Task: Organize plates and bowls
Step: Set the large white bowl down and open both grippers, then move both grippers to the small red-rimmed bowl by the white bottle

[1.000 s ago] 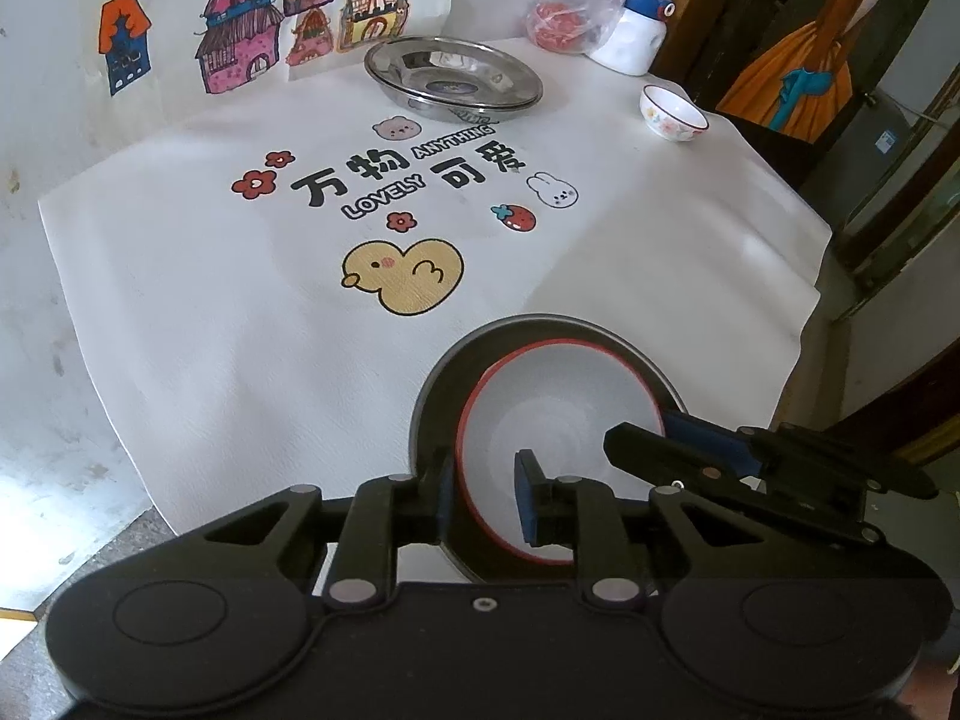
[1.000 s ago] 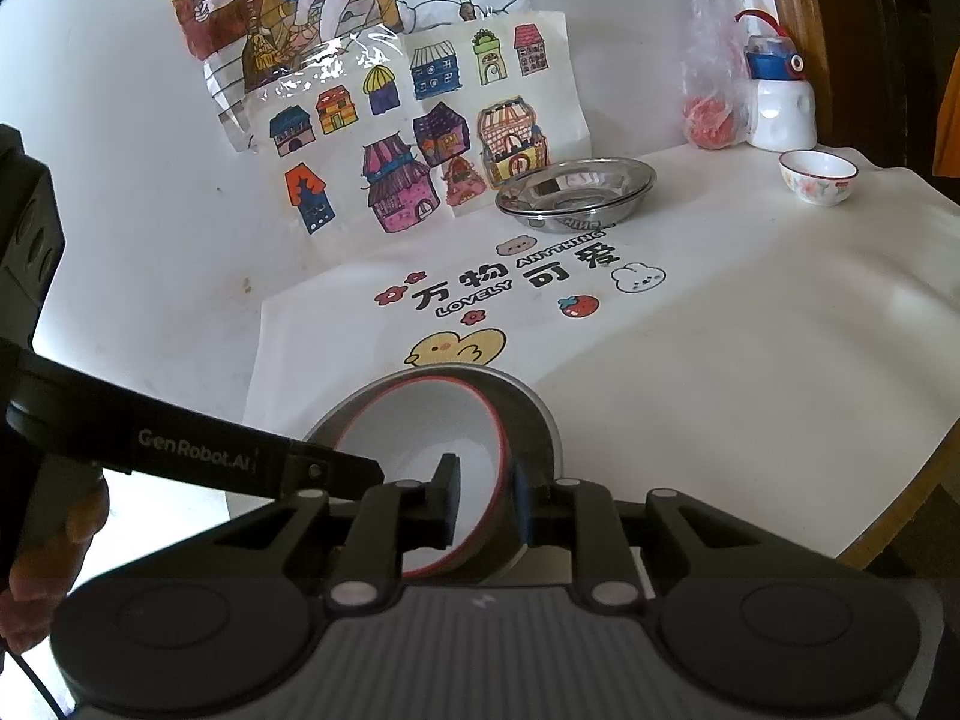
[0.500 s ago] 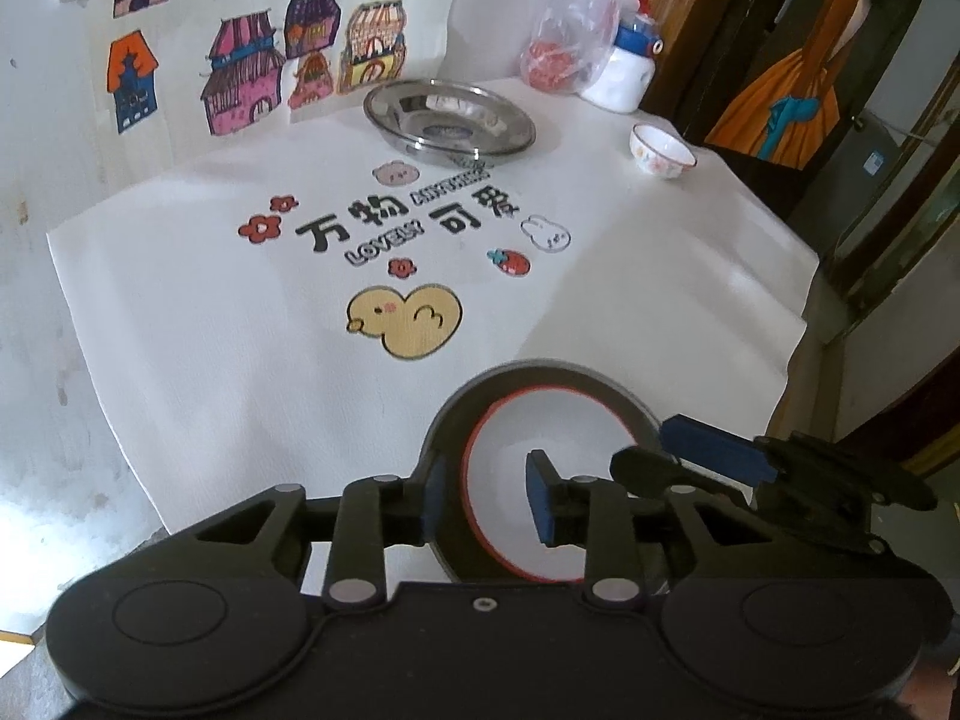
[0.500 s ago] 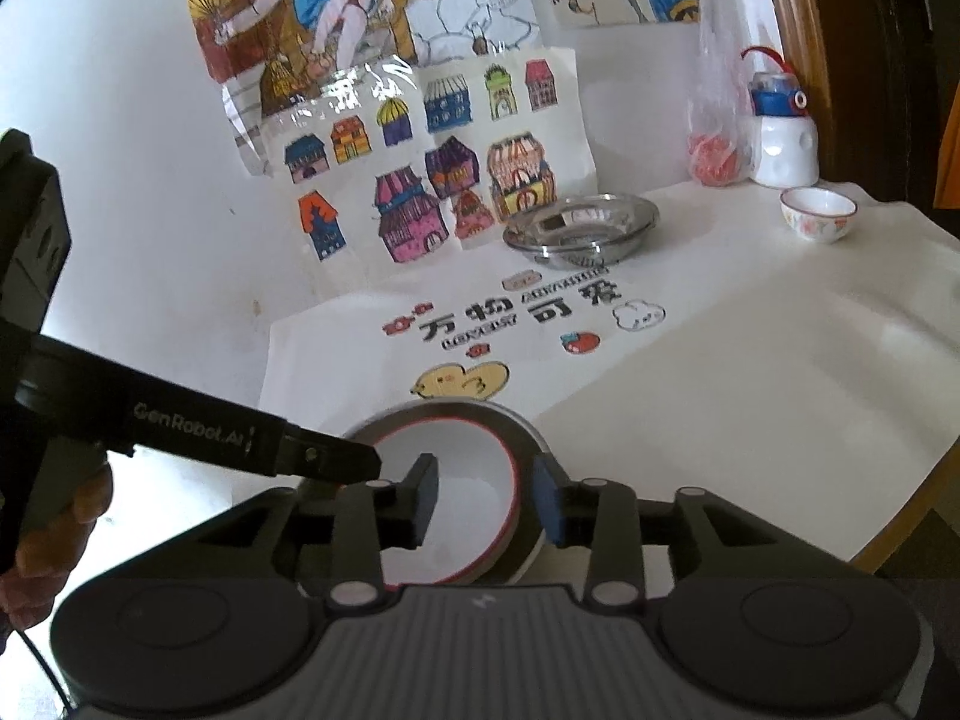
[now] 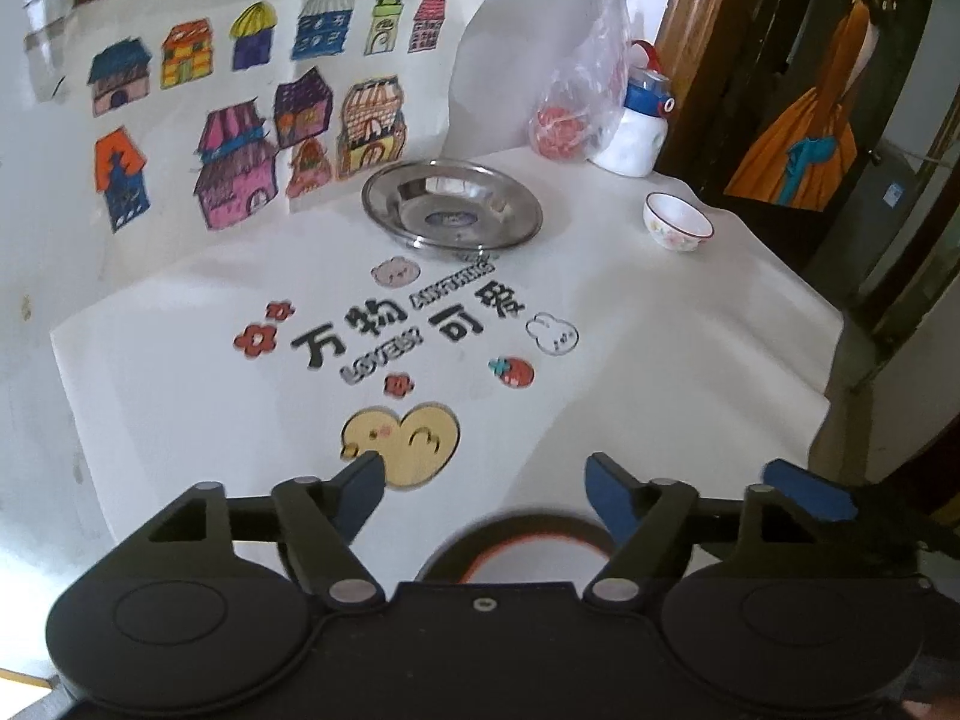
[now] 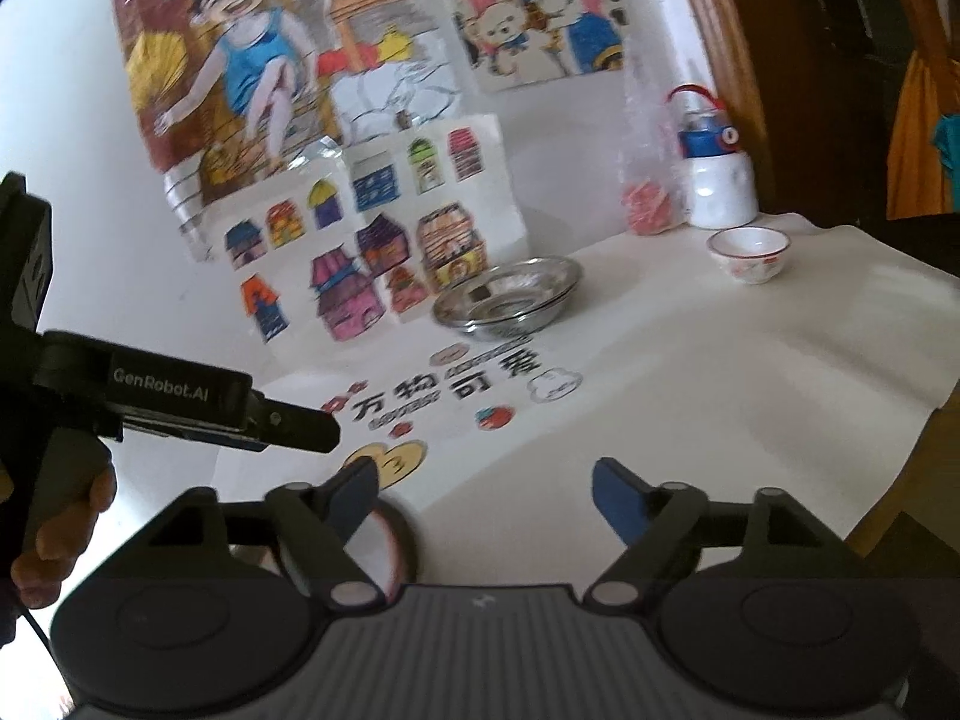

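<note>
Your left gripper (image 5: 483, 489) has its blue-padded fingers spread wide with nothing between them, and your right gripper (image 6: 485, 492) is spread just as wide and equally empty. Below the left one, tucked against the black housing, you can see the dark bowl (image 5: 522, 546) with its red inner rim and white inside sitting on the white mat (image 5: 660, 360) — only its far edge shows, and neither finger touches it. From the right wrist view the same bowl peeks out behind the left finger, partly hidden and blurred, while your left-hand tool crosses in from the left edge with your hand (image 6: 42, 534) wrapped around its grip. Past the fingertips lies the yellow duck print (image 5: 408, 438), then the printed lettering with flowers, a strawberry and a bunny. Farther back the steel plate (image 5: 453, 204) rests at the mat's far edge, just in front of the paper sheet of coloured house drawings (image 5: 252, 132) leaning on the wall. Well to its right stands the small white bowl (image 5: 677, 221) with a red rim and floral pattern, upright and alone. Behind that, near the wall, a white bottle (image 5: 636, 132) with a blue cap stands beside a clear plastic bag (image 5: 573, 114) holding something red.
</note>
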Demonstrator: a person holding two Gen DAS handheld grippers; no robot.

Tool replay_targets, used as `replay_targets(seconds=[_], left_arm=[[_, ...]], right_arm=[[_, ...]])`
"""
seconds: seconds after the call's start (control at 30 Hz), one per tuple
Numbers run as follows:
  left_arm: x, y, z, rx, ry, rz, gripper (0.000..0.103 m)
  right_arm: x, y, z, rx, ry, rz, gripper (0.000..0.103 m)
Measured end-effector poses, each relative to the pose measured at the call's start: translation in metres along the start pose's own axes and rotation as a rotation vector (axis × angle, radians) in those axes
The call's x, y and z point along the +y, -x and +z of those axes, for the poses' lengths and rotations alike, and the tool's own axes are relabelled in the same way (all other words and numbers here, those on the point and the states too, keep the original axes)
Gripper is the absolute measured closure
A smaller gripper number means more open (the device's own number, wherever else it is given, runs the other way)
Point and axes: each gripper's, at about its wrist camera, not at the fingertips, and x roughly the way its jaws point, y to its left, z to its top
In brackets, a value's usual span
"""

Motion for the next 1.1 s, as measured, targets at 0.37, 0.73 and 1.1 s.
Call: replay_targets(seconds=[0.37, 0.73, 1.1], left_arm=[[-0.048, -0.044, 0.031, 0.006, -0.059, 0.056, 0.008], [-0.101, -0.101, 0.080, -0.002, -0.148, 0.070, 0.001], [-0.134, -0.178, 0.146, -0.031, -0.088, 0.036, 0.001]], right_arm=[[-0.076, -0.001, 0.010, -0.058, -0.115, -0.044, 0.001], [-0.153, -0.022, 0.036, -0.065, -0.144, -0.165, 0.000], [-0.226, -0.070, 0.095, -0.101, -0.170, -0.249, 0.000]])
